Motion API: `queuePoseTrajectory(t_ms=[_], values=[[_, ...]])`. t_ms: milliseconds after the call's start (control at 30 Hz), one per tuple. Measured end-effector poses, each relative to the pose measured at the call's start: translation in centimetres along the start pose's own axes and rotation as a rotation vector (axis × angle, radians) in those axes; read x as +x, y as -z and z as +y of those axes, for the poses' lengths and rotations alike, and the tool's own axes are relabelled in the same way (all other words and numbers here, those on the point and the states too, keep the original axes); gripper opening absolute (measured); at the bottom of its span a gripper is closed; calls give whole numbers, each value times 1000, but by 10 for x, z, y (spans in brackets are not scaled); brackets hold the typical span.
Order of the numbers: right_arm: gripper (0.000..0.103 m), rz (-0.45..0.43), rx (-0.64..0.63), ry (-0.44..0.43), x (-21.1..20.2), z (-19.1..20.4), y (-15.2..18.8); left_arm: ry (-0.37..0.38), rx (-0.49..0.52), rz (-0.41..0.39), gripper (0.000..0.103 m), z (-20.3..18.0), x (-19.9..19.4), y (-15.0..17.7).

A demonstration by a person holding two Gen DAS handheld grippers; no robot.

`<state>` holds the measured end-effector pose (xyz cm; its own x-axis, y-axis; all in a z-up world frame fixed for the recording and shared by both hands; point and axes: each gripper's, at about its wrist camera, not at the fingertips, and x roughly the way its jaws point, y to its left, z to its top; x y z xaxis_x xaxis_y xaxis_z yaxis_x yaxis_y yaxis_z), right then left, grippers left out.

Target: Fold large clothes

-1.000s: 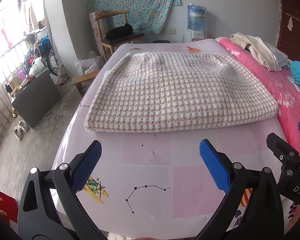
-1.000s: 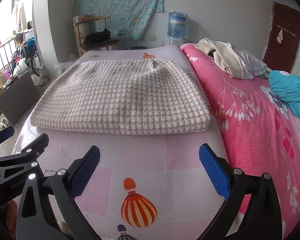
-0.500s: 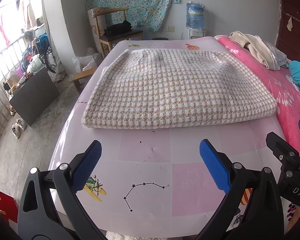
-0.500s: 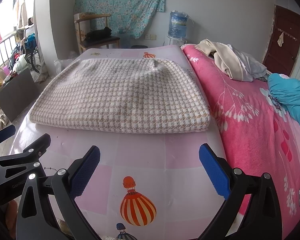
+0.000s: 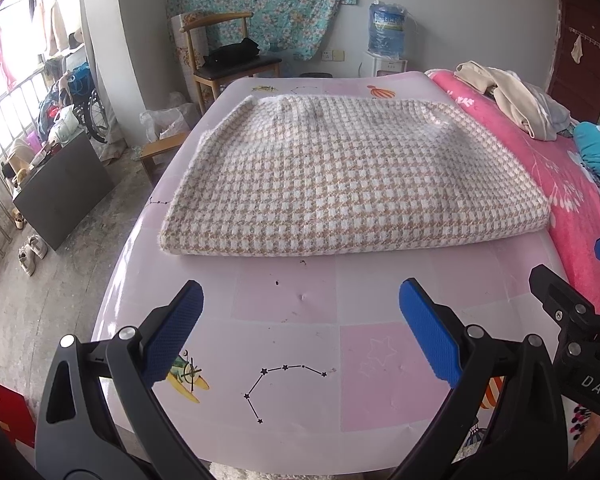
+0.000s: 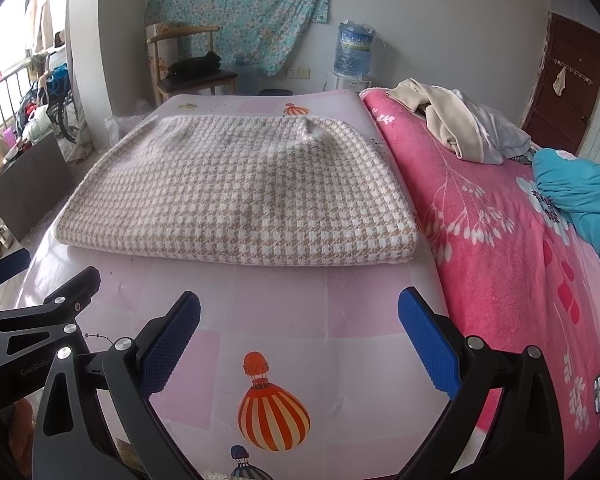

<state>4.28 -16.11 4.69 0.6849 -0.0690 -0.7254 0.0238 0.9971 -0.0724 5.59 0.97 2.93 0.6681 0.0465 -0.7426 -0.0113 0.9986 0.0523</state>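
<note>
Woven houndstooth fabric in beige and white forms the folded garment [image 5: 352, 176], a thick, roughly rectangular pad lying flat on the pale pink mat [image 5: 292, 344] that covers the left part of the bed. Its long axis runs left to right across the mat. The near edge is a rounded, bulky fold facing both cameras; the far edge is fuzzier and slightly puckered at its middle. The texture is coarse and nubby, with soft rounded corners. In the right wrist view the garment [image 6: 244, 196] has its right edge just beside the pink floral blanket [image 6: 500, 248].

The mat is smooth and glossy, printed with squares, a constellation line drawing [image 5: 284, 384] and a striped hot-air balloon [image 6: 274, 412].

The left hand-held gripper [image 5: 300, 336] is released: its two blue, textured pads stand wide apart above the near mat, holding nothing, well apart from the garment. The right hand-held gripper [image 6: 298, 340] is likewise released and empty, over the balloon print, near the left one.

On the blanket, far right, lie a heap of cream clothes [image 6: 452, 128] and a turquoise item [image 6: 580, 196]. A wooden chair [image 5: 228, 56] and a water dispenser bottle [image 5: 386, 28] stand by the far wall.
</note>
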Motion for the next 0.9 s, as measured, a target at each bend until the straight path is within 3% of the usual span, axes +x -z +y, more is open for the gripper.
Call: queuePoseTrajectory(t_ms=[900], values=[[97,14,-1,6,4,0,3,-4,1,8,95,-1,3,1]])
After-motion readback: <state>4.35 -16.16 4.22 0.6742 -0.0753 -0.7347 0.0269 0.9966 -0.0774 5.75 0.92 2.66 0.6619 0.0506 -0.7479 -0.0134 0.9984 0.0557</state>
